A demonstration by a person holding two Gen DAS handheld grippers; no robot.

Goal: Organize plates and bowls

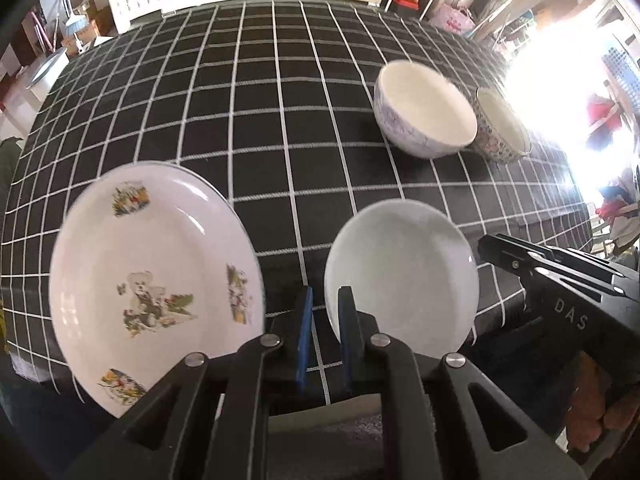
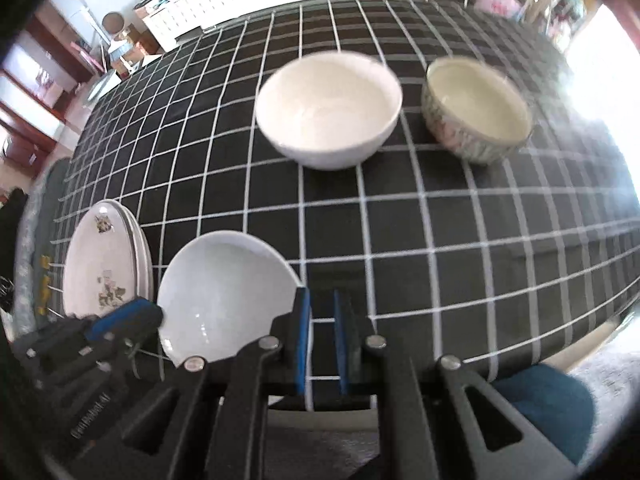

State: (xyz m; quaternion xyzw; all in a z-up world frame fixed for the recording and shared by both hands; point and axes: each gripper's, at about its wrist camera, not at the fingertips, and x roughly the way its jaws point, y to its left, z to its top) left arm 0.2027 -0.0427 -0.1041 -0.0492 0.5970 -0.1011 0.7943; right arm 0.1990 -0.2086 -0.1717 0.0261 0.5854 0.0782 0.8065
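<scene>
Both grippers point down over tabletop near edge. Left gripper fingers nearly closed, empty; right gripper likewise.

Decorated plates stacked at near-left corner, likely sorted pile. White dish just beside. White bowl and floral bowl side by side, farther, likely awaiting nesting.

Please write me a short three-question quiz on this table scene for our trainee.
1. How many deep bowls stand at the far side of the checked tablecloth?
2. True or false: the left gripper holds the plain white dish.
3. Which is printed: (a) the plate, (b) the plain white dish?

Key: 1. Two, the white bowl and the floral bowl. 2. False. 3. a.
</scene>
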